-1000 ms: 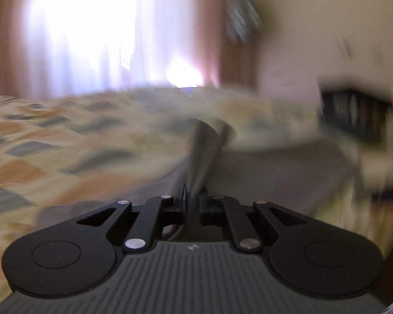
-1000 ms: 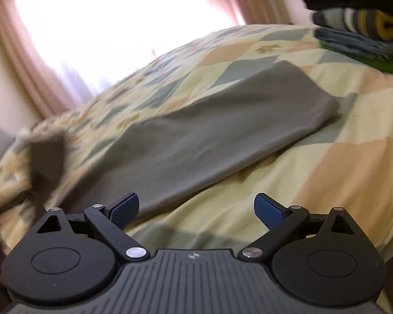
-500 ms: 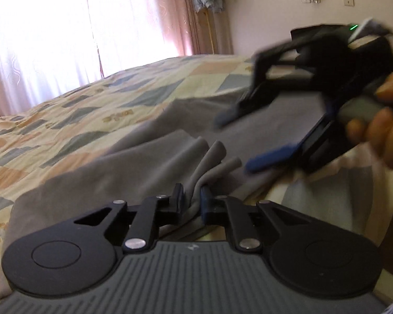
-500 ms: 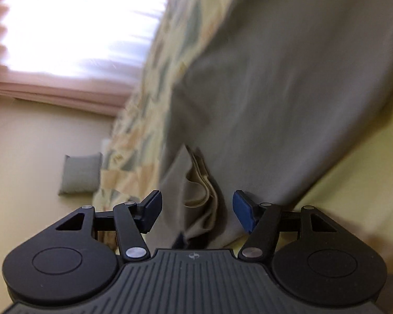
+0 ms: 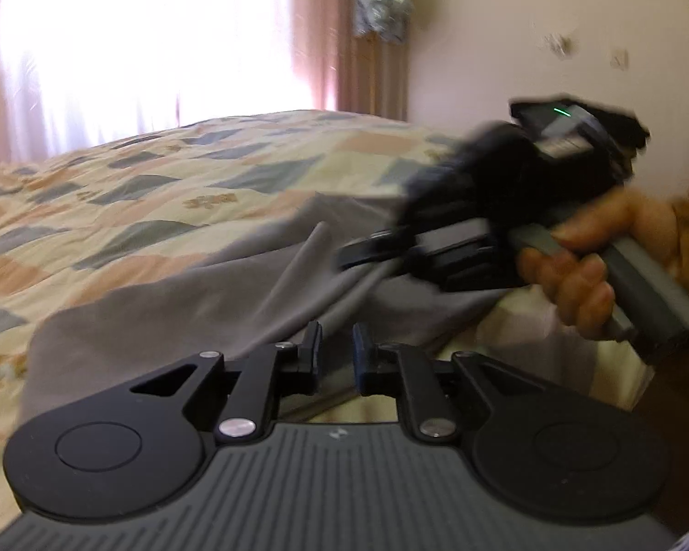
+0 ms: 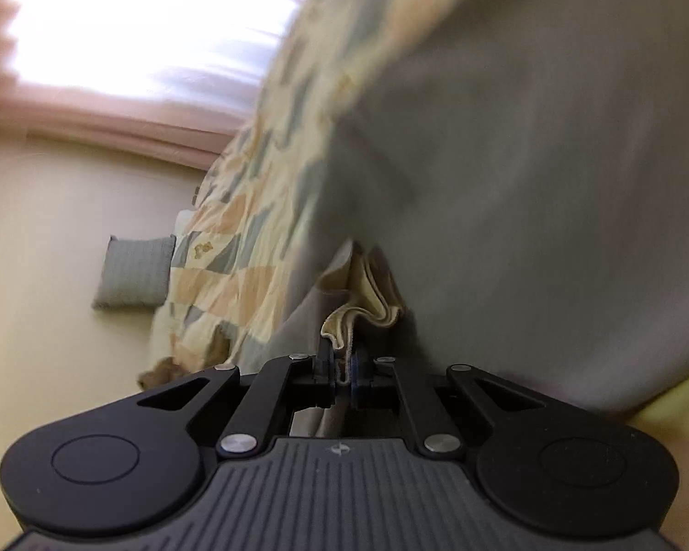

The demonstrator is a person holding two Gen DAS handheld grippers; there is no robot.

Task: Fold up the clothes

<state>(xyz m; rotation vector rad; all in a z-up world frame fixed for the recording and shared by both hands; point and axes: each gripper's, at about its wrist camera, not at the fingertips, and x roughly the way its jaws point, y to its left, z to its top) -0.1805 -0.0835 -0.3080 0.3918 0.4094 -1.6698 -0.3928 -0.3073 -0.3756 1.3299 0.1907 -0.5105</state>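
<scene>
A grey garment [image 5: 170, 317] lies spread on the patchwork bedspread [image 5: 128, 211]. My left gripper [image 5: 336, 354] sits at the garment's near edge, its jaws a small gap apart with a fold of grey cloth between them. My right gripper [image 6: 343, 371] is shut on a bunched edge of cloth [image 6: 363, 303], grey outside and pale yellow inside; the grey garment [image 6: 528, 183] fills the right of that view. In the left wrist view the right gripper [image 5: 372, 252] is blurred, held by a hand [image 5: 588, 266], its fingers down on the garment.
A bright window with pink curtains [image 5: 326, 32] stands behind the bed. A grey cushion [image 6: 133, 271] lies against the wall beyond the bed. The bed's near edge [image 5: 551, 358] runs under the right hand.
My right gripper has come down onto the garment and closed on its bunched edge. My left gripper's jaws have opened slightly.
</scene>
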